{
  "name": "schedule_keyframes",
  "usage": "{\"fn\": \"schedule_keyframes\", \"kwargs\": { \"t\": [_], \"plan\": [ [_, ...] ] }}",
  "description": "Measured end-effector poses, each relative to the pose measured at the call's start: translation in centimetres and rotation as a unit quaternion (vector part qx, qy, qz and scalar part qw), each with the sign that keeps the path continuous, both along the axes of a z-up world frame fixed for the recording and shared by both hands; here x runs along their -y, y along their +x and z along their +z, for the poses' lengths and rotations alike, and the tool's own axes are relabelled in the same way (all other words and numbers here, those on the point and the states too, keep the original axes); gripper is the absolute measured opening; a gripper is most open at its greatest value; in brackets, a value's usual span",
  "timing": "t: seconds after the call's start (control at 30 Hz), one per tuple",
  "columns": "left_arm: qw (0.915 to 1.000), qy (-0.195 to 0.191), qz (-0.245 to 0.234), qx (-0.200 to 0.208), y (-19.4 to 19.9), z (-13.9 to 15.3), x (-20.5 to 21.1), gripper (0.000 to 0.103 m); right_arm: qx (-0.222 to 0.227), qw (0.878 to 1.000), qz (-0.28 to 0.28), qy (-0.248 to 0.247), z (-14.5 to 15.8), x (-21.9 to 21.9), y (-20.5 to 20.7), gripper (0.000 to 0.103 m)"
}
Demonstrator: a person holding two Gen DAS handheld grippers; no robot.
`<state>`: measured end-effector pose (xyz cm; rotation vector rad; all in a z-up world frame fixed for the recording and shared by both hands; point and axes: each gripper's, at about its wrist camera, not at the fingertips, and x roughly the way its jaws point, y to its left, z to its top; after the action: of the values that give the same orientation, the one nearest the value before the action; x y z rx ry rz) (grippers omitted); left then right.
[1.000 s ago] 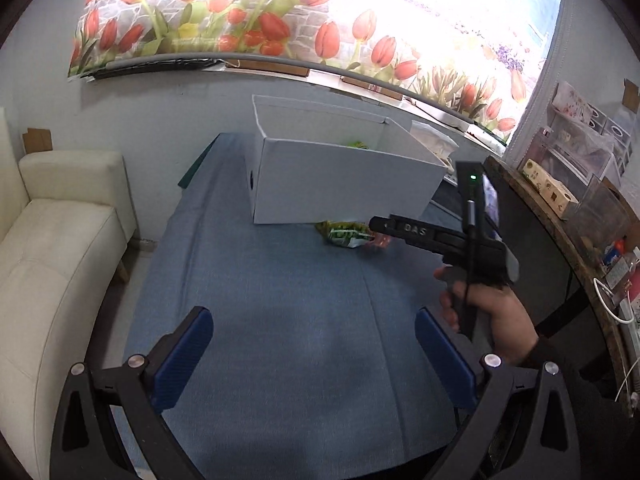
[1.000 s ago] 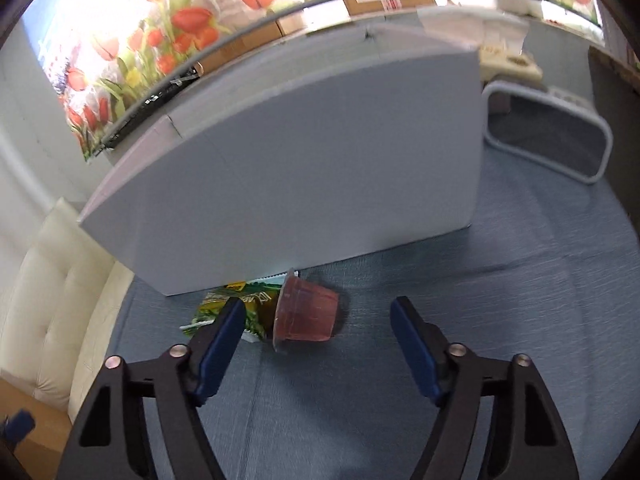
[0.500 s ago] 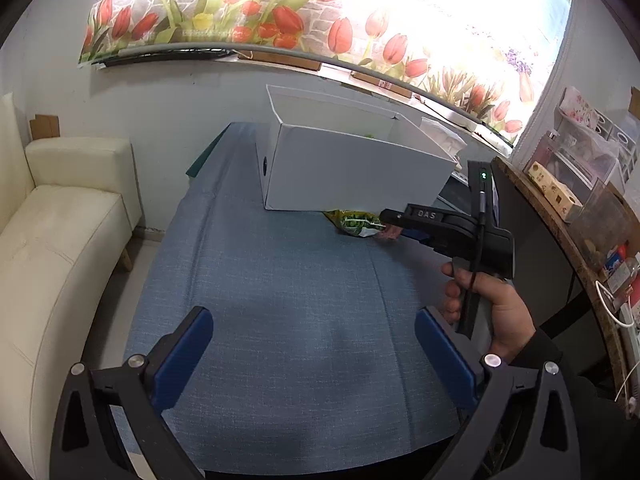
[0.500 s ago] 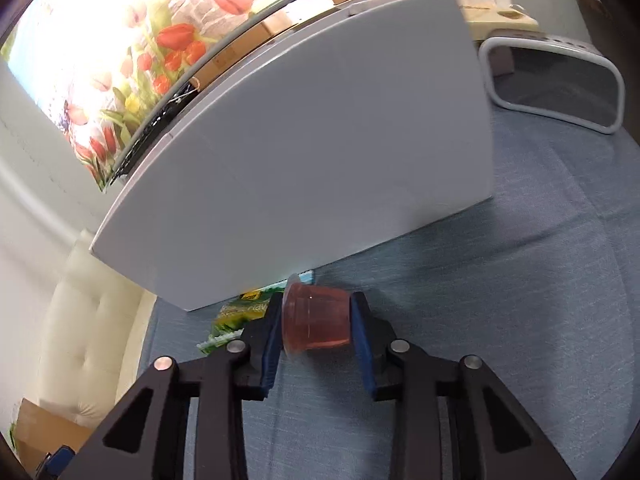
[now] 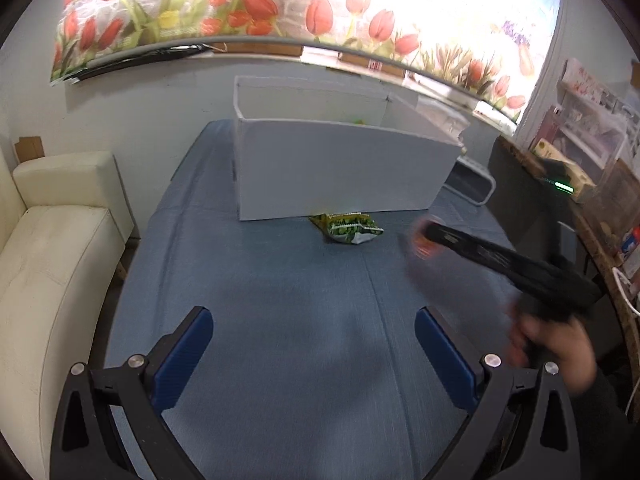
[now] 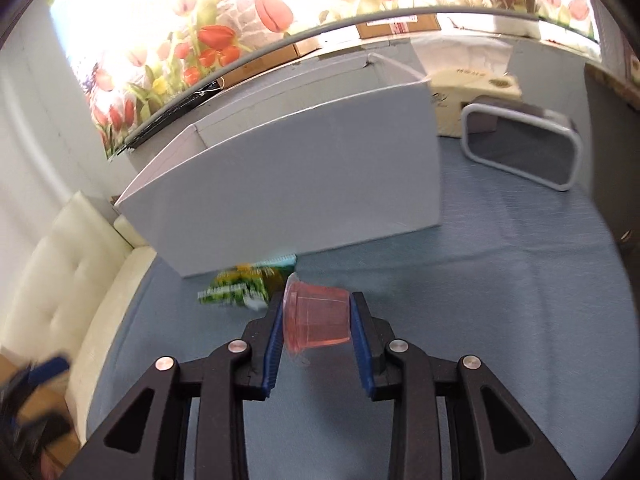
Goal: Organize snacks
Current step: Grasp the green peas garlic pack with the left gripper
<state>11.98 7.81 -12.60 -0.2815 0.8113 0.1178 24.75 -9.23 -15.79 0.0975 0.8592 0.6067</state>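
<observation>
A home living room: cream sofa (image 5: 48, 248), tulip-print blind (image 5: 304, 8), cloth-covered table (image 5: 304, 320)

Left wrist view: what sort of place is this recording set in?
Probably a lived-in room at home, not a lab: a cream sofa beside the blue-clothed table, a tulip-print blind over the window, and cluttered shelves.

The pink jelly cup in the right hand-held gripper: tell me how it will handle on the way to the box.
The jelly cup looks like thin clear plastic, so the right hand-held gripper could dent it if squeezed harder. Its tapered round wall, held sideways between the pads, may slip or pivot. Set on its side, it would likely roll.
</observation>
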Motion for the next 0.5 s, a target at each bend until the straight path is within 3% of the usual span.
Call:
{"fn": "schedule_keyframes", "kwargs": {
  "t": [0.2, 0.5],
  "plan": [
    [0.9997, -0.001, -0.002, -0.024, 7.2, -2.0, 1.9, 0.103, 0.005, 1.000, -0.009, -0.016, 0.4, 4.1, -3.1, 0.034],
    [0.9963, 0.051, 0.043, -0.053, 15.2, -5.3, 5.2, 0.103, -0.003, 1.000, -0.023, -0.005, 0.1, 8.3, -6.3, 0.034]
  ]
}}
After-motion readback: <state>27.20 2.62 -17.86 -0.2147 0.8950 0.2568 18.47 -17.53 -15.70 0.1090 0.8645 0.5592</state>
